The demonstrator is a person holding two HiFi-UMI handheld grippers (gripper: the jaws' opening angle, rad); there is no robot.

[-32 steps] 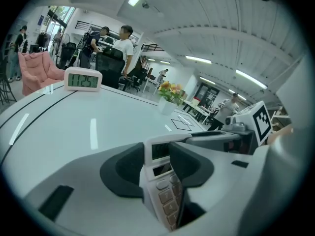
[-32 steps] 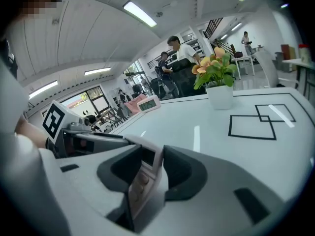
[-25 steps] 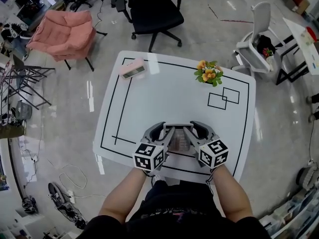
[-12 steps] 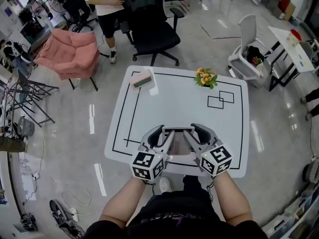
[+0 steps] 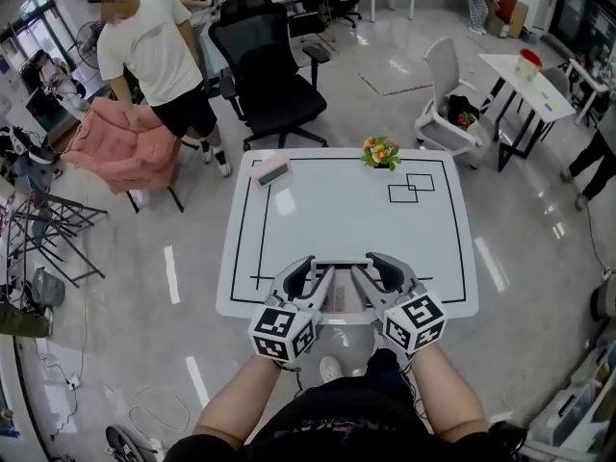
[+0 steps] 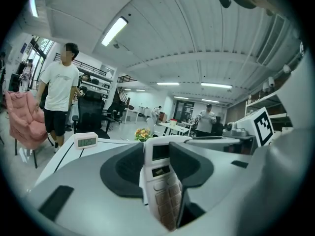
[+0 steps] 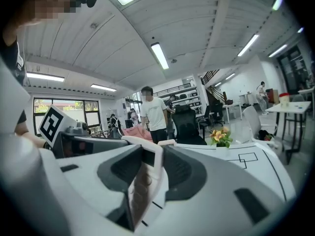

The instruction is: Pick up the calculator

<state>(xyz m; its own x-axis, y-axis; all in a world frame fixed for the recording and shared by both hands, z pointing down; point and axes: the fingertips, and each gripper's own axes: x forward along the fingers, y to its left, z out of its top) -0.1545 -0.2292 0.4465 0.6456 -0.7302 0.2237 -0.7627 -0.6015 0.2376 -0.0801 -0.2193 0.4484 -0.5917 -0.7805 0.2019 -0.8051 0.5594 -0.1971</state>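
Both grippers hold the white calculator (image 5: 345,293) between them, lifted above the near edge of the white table (image 5: 318,215). My left gripper (image 5: 318,279) is shut on its left side and my right gripper (image 5: 369,275) on its right side. In the left gripper view the calculator (image 6: 161,186) stands between the jaws with its screen and keys facing the camera, and the left gripper (image 6: 160,154) presses on it. The right gripper view has the calculator (image 7: 143,186) edge-on, with the right gripper (image 7: 147,163) closed on it.
A small pink-and-white clock (image 5: 270,171) and a flower pot (image 5: 381,152) stand at the table's far edge. Black tape lines mark the tabletop. Behind the table are a black office chair (image 5: 269,85), a person in a white shirt (image 5: 154,56), a pink chair (image 5: 120,152) and a white chair (image 5: 448,94).
Both grippers have risen together with the calculator, which has left the tabletop. The table now looks smaller and farther, and a person has come into view at the back left.
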